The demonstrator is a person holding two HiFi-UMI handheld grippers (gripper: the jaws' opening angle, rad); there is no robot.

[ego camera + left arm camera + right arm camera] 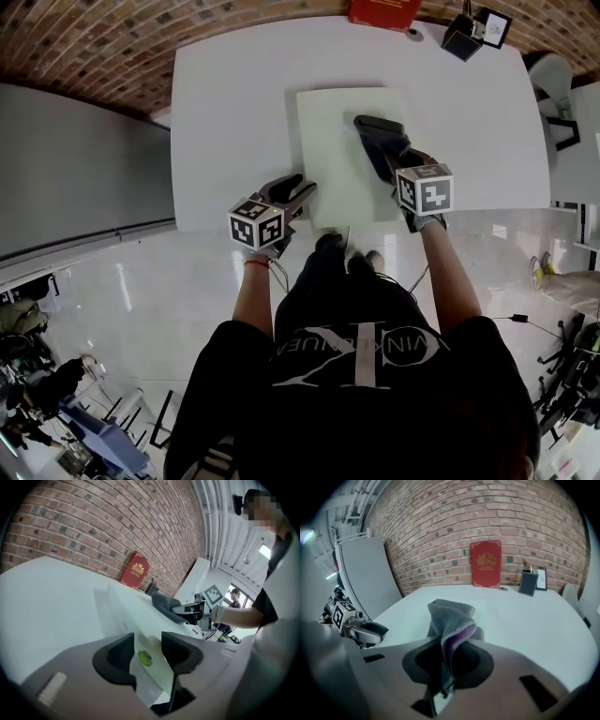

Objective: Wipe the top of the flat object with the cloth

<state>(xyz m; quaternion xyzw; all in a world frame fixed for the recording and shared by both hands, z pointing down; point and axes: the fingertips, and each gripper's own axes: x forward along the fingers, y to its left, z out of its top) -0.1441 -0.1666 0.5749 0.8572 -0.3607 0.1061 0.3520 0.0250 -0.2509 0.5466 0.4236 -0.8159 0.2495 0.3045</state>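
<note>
Currently right gripper (388,156) clenched on grey cloth (378,129), which rests atop flat white box (336,122) on table (234,103). Left gripper (302,189) clamps box's near corner. Risk: corner grip slips, wiping stroke shoves box.

light: bright, even | shadows: soft | edges: fisheye-warped, dark vignette

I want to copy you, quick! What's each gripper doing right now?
Left gripper: closed on the edge of the flat object.
Right gripper: closed, holding the cloth.
</note>
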